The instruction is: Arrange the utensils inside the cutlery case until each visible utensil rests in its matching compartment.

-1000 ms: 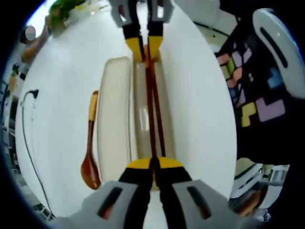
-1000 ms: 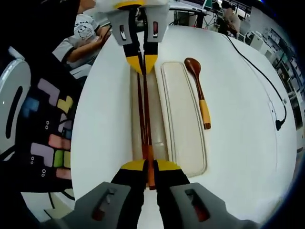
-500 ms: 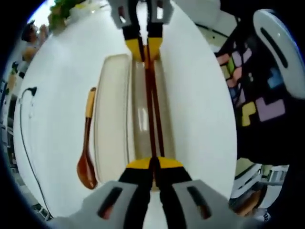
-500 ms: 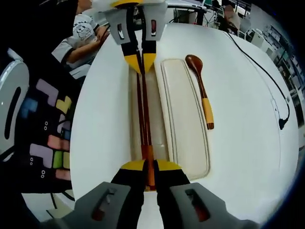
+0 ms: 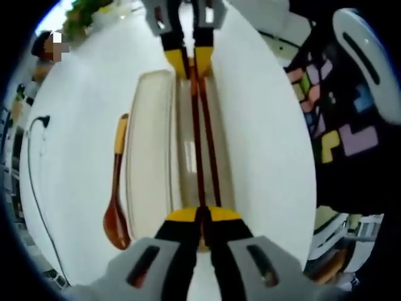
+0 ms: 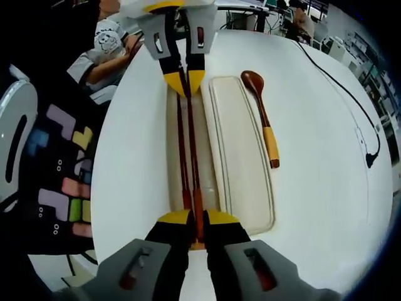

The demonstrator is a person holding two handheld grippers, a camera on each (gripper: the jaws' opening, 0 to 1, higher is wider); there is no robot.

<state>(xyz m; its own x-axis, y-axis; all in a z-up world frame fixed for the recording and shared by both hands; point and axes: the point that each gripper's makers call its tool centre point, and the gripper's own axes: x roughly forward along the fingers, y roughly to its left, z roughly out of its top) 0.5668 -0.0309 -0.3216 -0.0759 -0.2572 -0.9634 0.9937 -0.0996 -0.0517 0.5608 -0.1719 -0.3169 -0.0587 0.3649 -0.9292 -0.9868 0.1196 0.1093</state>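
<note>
The chopsticks (image 5: 202, 135) are splaying now — a second ago the two brown sticks ran tight together down the tray (image 5: 216, 150), and now their near ends fan apart in the left gripper view. In the right gripper view one stick (image 6: 182, 150) sits loose beside the other. Both are over their narrow slot, so that half of the job looks nearly done.

The left gripper (image 5: 202, 216) is pinched on one end of the pair, the right gripper (image 6: 195, 219) on the opposite end, jaws narrow with sticks between the yellow tips.

The spoon (image 6: 261, 116) is not home yet — it lies on the white table (image 6: 326, 188) just beside the lid (image 6: 241, 157).

The lid is a matte cream oblong with rounded corners; the tray is paler and glossy. The spoon is dark glossy wood with a yellow band on its handle.
</note>
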